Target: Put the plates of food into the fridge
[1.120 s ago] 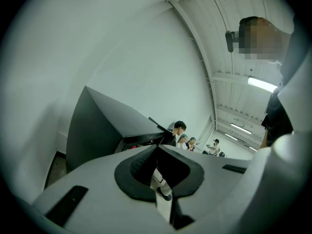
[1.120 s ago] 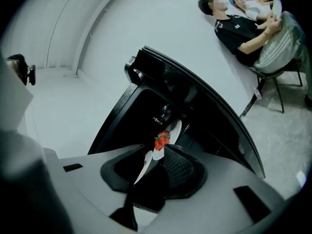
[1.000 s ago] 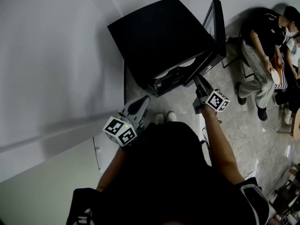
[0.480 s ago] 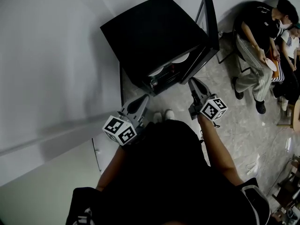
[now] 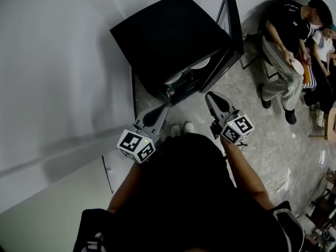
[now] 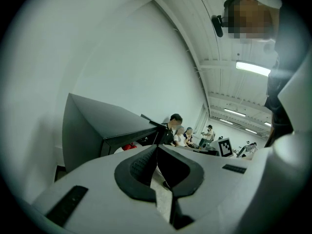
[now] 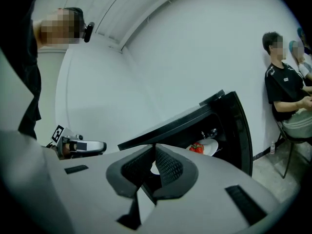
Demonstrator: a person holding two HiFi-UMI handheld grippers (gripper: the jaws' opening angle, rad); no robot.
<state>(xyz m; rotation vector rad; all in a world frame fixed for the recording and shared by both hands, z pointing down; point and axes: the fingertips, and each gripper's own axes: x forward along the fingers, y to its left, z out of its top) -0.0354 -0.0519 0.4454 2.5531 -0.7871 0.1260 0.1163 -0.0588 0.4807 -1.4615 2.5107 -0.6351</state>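
Pale stone floor (image 5: pixel 262 135); black fridge (image 5: pixel 168 35), door (image 5: pixel 231 25) open, plates of food (image 5: pixel 200 64) inside. Left gripper (image 5: pixel 160 109) pressed together, empty; right gripper (image 5: pixel 210 95) just closing on nothing. Seemingly remains only to shut door.

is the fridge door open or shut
Open. The door stands swung out from the fridge, and a white plate shows inside through the gap.

Black short-sleeved top (image 5: pixel 184 193), white shoes (image 5: pixel 181 128); grey left gripper (image 5: pixel 160 109) and right gripper (image 5: pixel 211 95), each with a black-and-white marker cube (image 5: pixel 136 146)
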